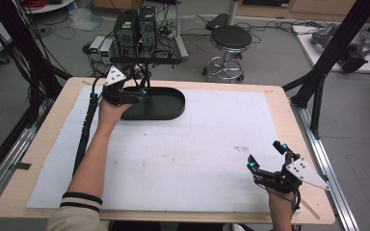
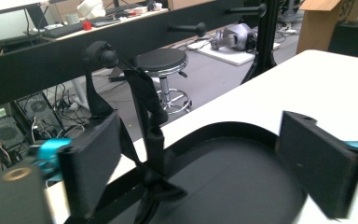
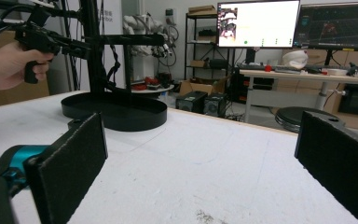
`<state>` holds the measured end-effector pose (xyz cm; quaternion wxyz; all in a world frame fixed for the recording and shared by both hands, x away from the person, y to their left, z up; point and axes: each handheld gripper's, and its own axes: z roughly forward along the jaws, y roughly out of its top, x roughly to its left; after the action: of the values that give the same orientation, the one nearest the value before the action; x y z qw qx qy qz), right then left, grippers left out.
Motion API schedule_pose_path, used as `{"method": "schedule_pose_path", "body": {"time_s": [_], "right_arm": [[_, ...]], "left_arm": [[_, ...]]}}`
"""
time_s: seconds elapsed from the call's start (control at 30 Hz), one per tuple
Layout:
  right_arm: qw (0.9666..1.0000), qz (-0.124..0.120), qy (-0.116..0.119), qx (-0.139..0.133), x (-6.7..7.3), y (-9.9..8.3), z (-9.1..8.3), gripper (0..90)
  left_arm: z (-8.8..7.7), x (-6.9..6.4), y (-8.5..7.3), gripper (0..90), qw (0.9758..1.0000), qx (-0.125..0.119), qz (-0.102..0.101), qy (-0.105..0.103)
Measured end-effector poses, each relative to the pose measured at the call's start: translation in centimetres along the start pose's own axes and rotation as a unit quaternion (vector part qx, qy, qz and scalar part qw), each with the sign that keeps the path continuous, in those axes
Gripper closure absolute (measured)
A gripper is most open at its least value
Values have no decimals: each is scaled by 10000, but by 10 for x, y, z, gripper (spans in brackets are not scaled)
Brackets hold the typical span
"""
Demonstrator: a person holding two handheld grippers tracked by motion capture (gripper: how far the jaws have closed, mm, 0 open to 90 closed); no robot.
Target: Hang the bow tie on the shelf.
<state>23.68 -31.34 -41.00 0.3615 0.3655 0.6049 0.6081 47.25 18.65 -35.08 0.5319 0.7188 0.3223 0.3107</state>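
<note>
While the left gripper (image 1: 125, 94) hovers over the left end of the tray (image 1: 171, 109), its 2 jaws stand wide with nothing pinched between them. From the left gripper view, the black stand (image 2: 149, 140) rising out of the tray sits in the gap between the pads, closer to the left one, and neither pad touches it.

That tray is up at the far-left part of the table (image 1: 289, 110), an oval with a low raised rim, matte black, plastic by the look of it. The stand is a thin upright post with a crossbar on top and rounded knobs on the bar ends. The tray's far rim runs close to the table's back edge, so not much slack behind it.

Over at the near-right corner, the right gripper (image 1: 267, 161) is spread wide too, holding nothing, and sits just above the white sheet (image 1: 212, 144). Its pads look like coarse black foam with a rough grain.

Loads of open room otherwise: the whole middle of the sheet between the 2 grippers is bare, flat, a bit scuffed with faint grey marks. A strip of light wood shows around the sheet on all 4 sides, corners rounded. A round stool (image 1: 230, 38) stands on the floor past the back edge.
</note>
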Motion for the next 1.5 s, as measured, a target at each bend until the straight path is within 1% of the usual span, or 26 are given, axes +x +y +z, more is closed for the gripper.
{"method": "schedule_pose_path", "body": {"time_s": [0.07, 0.1, 0.23, 0.37, 0.4, 0.47, 0.53, 0.57, 0.63, 0.7, 0.8, 0.83, 0.9, 0.97, 1.0, 1.13, 1.23, 1.33, 1.4, 1.43, 1.47, 1.5], "right_arm": [[10000, -3, -6, -25, 0, 0, 0, 14], [10000, 3, -5, -26, 0, 1, 0, 14], [10000, 23, 5, -49, 0, 1, -1, 14], [10000, 6, 21, -84, 0, 2, 0, 14], [10000, 5, 27, -80, 0, 2, -1, 14], [10000, 14, 27, -93, 1, 3, -1, 14], [9999, 49, 10, -108, 1, 4, -2, 14], [9999, 58, 11, -126, 1, 4, -2, 14], [9999, 40, -2, -147, 1, 4, -2, 14], [9999, 53, -1, -120, 1, 4, -2, 14], [9999, 22, 0, -112, 2, 4, -2, 14], [9999, 22, 1, -115, 3, 4, -2, 14], [9999, 17, -6, -110, 4, 4, -2, 14], [9999, 15, -10, -138, 3, 4, -3, 14], [9999, 56, -29, -138, 3, 4, -3, 14], [9998, 75, -79, -152, 2, 4, -4, 14], [9998, 81, -101, -174, 3, 4, -5, 14], [9996, 109, -121, -226, 3, 5, -6, 14], [9995, 132, -125, -260, 4, 5, -7, 14], [9995, 125, -125, -273, 4, 5, -7, 14], [9995, 109, -118, -282, 4, 5, -7, 14], [9995, 97, -126, -276, 4, 5, -7, 14]], "left_arm": [[-8, -3, 1, 107, 9998, -205, -2, 61], [-13, -4, 1, 107, 9996, -269, -33, 76], [-32, -4, -1, 107, 9992, -336, -150, 145], [-60, -7, -2, 107, 9978, -511, -354, 231], [-69, -8, -3, 107, 9971, -583, -405, 261], [-87, -10, -4, 107, 9962, -683, -434, 310], [-106, -13, -6, 107, 9943, -872, -489, 359], [-116, -14, -7, 107, 9937, -915, -525, 384], [-136, -18, -10, 104, 9913, -1112, -551, 443], [-154, -21, -13, 104, 9893, -1241, -579, 499], [-177, -26, -20, 104, 9883, -1294, -555, 586], [-182, -27, -22, 104, 9886, -1273, -554, 575], [-197, -30, -29, 104, 9889, -1239, -545, 608], [-209, -34, -38, 104, 9885, -1241, -555, 658], [-215, -35, -43, 104, 9883, -1240, -571, 688], [-234, -41, -61, 104, 9861, -1310, -663, 779], [-242, -42, -73, 104, 9861, -1265, -709, 808], [-247, -43, -84, 104, 9857, -1250, -646, 931], [-251, -44, -90, 104, 9846, -1277, -579, 1047], [-253, -45, -93, 104, 9839, -1304, -571, 1080], [-254, -45, -96, 104, 9839, -1294, -562, 1100], [-255, -46, -98, 104, 9833, -1308, -563, 1130]]}}
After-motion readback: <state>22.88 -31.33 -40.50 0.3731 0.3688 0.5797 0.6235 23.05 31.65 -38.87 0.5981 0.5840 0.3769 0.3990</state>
